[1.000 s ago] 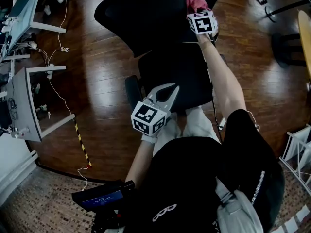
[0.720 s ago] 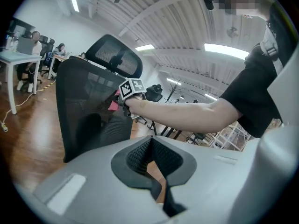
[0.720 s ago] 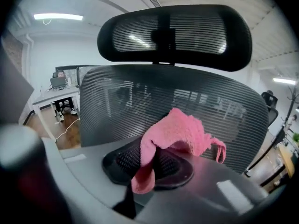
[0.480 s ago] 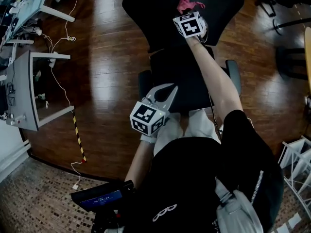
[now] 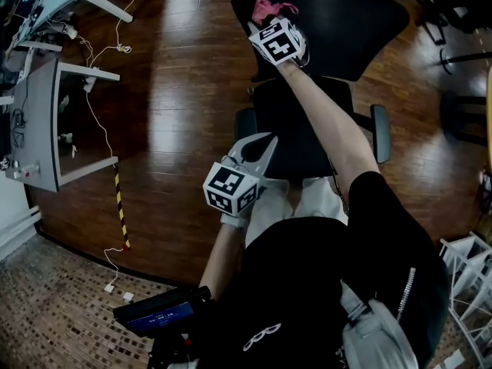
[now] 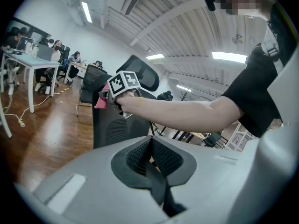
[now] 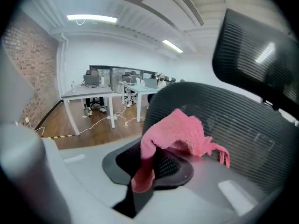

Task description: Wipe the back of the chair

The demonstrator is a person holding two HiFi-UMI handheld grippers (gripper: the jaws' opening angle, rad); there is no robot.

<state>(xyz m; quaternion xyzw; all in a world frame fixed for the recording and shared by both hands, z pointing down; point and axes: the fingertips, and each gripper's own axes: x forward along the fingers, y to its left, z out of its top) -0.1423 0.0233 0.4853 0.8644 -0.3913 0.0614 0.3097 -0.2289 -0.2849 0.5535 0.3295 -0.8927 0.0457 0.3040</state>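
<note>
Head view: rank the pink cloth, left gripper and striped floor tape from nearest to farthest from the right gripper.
1. Pink cloth, held in the right gripper, at the chair back.
2. Left gripper, lower centre, near the seat.
3. Striped floor tape, far lower left.

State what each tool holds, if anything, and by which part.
Right tool: the cloth, pinched at a bunched fold, the rest loose above. Left tool: nothing, jaws together.

Black mesh chair back with pink cloth
Crumpled cloth, pinched in the right tongs, lies against the mesh near the back's edge.
</note>
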